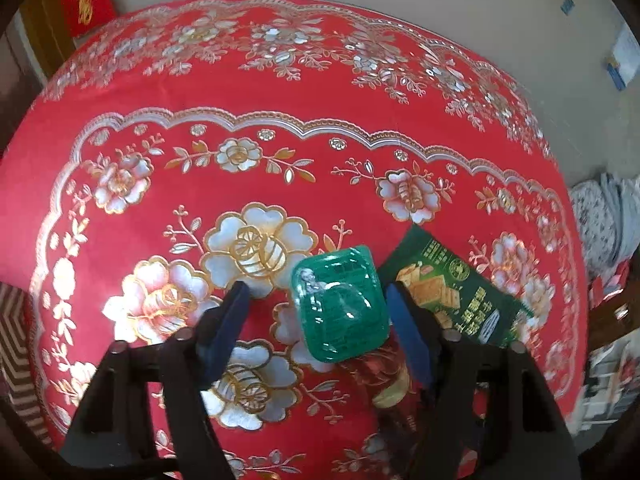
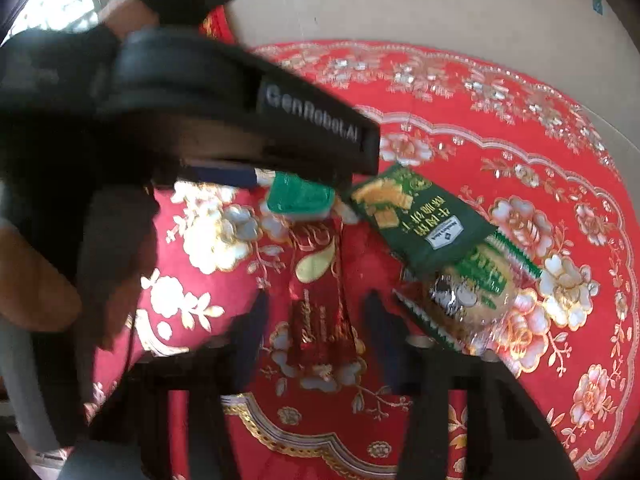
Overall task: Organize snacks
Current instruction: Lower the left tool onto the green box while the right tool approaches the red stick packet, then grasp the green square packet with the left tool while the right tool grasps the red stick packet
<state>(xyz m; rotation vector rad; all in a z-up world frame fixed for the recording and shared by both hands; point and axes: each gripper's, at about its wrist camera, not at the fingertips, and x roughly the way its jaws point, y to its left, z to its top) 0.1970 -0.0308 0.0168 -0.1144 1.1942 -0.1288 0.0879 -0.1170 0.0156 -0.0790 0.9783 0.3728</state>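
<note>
Red floral cloth (image 1: 280, 80) on the worktop; the snacks lie clustered, not yet sorted.

Left tongs (image 1: 320, 304): pads apart, straddling the green tub (image 1: 340, 304). The tub sits off-centre, against the right-hand pad, with a clear gap to the other.
Risk: closing from here shoves the tub sideways before both pads bear, and the glossy lid could squirt out.

Right tongs (image 2: 316, 320): blurred; the pads stand either side of the red wrapper (image 2: 320, 308) with cloth showing on both sides, so apart and not gripping (as far as the blur allows).
Risk: the wrapper's far end meets the tub (touching or tucked under, cannot tell), so lifting it may tip the tub.

The dark green cracker packet (image 2: 420, 216) lies just beside the tub and could get nudged. The two tools work close together, so a knock is likely.
</note>
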